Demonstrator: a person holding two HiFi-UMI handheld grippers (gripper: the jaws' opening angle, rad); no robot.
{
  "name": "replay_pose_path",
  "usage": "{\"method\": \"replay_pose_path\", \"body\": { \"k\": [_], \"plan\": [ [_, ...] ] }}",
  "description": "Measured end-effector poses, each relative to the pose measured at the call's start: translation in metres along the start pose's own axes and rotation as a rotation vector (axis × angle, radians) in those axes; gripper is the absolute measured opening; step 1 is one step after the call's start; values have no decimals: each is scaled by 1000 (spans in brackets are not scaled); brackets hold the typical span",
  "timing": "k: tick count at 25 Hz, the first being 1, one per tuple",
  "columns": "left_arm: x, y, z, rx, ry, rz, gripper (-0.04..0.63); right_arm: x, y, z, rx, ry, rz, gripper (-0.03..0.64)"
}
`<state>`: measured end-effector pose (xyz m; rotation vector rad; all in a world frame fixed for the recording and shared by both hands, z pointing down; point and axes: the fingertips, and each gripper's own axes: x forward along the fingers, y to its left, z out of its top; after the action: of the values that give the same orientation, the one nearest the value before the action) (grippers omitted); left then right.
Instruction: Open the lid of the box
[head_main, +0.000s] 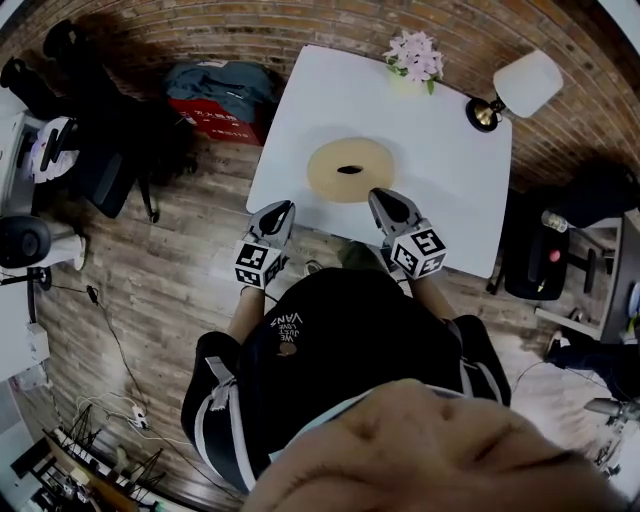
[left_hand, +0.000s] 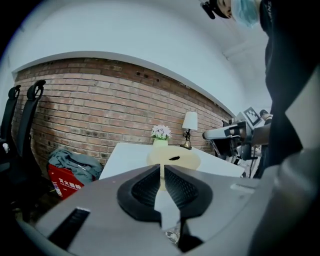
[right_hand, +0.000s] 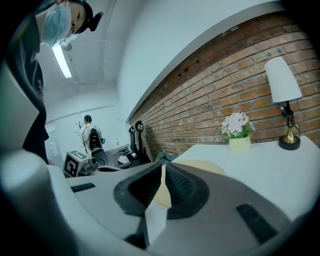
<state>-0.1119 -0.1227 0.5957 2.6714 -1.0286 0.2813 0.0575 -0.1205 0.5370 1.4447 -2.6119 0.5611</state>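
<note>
The head view was taken from above, aimed steeply downward over the person's shoulders onto the white table (head_main: 440, 150). Both gripper views were taken low, from the table's near edge, along the jaws toward the brick wall (left_hand: 100, 110); the right one was tilted. The round box (head_main: 330, 175), flowers (head_main: 415, 55) and lamp (head_main: 525, 85) were shared by all three.

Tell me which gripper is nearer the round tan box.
Right. The right gripper is at the near edge of the round tan box, toward its right; the left gripper sits off its near-left side, clearly apart from it.
</note>
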Motion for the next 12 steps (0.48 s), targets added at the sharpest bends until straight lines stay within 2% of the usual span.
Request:
{"method": "replay_pose_path", "body": {
  "k": [2,8,12],
  "plan": [
    [10,2,-9,-11,29,-19,25,8,-1,1,-29,35,44,6],
    [33,5,-32,-16,115,-44,143,25,-10,0,-76,119,116,6],
    [51,-1,-39,26,150,-82,237,32,-16,-2,-106,159,156,6]
  ]
}}
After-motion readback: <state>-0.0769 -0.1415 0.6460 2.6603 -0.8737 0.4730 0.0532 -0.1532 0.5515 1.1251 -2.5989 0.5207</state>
